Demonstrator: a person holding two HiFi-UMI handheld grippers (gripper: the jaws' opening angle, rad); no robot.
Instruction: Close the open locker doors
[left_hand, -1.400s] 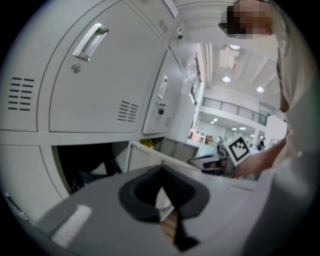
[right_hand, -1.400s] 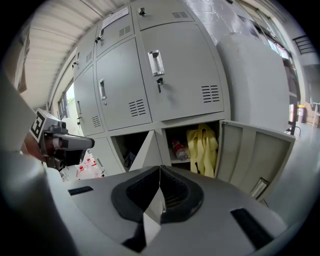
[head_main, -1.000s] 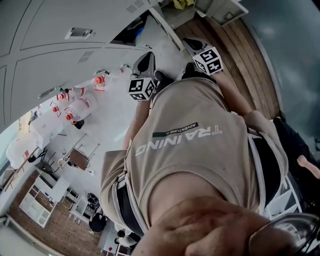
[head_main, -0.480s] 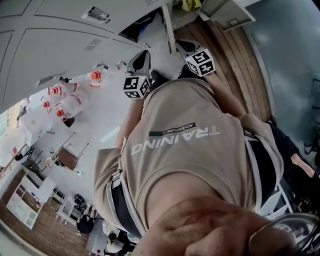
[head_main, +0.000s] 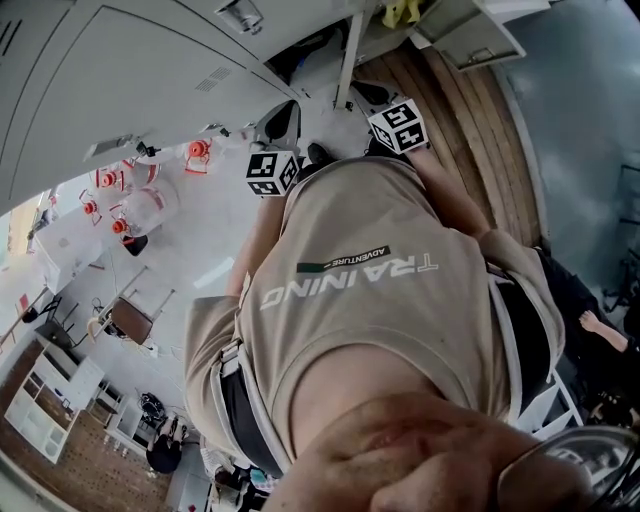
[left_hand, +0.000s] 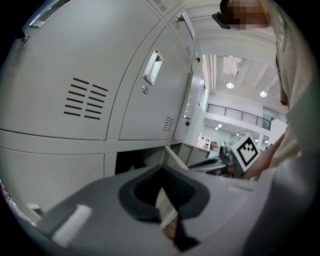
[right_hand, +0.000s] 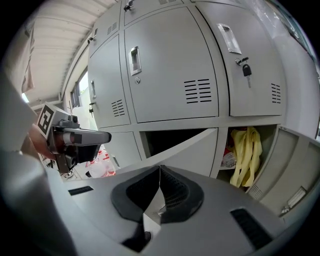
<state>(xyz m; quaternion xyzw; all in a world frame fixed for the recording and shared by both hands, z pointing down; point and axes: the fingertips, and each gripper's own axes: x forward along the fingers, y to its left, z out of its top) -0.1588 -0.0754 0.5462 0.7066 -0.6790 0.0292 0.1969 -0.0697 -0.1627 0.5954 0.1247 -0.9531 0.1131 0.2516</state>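
The left gripper (left_hand: 162, 192) is blurred in its own view, and the open compartment (left_hand: 131, 162) beyond it is too dark to see into. In the right gripper view the right gripper (right_hand: 160, 172) covers the lower part of the open door (right_hand: 185, 142). A second open door (right_hand: 292, 175) runs off the right edge. What lies beside the yellow cloth (right_hand: 245, 155) is too small to tell. In the head view the person's shirt (head_main: 380, 300) hides most of both grippers, and the top edge cuts off the open lockers.
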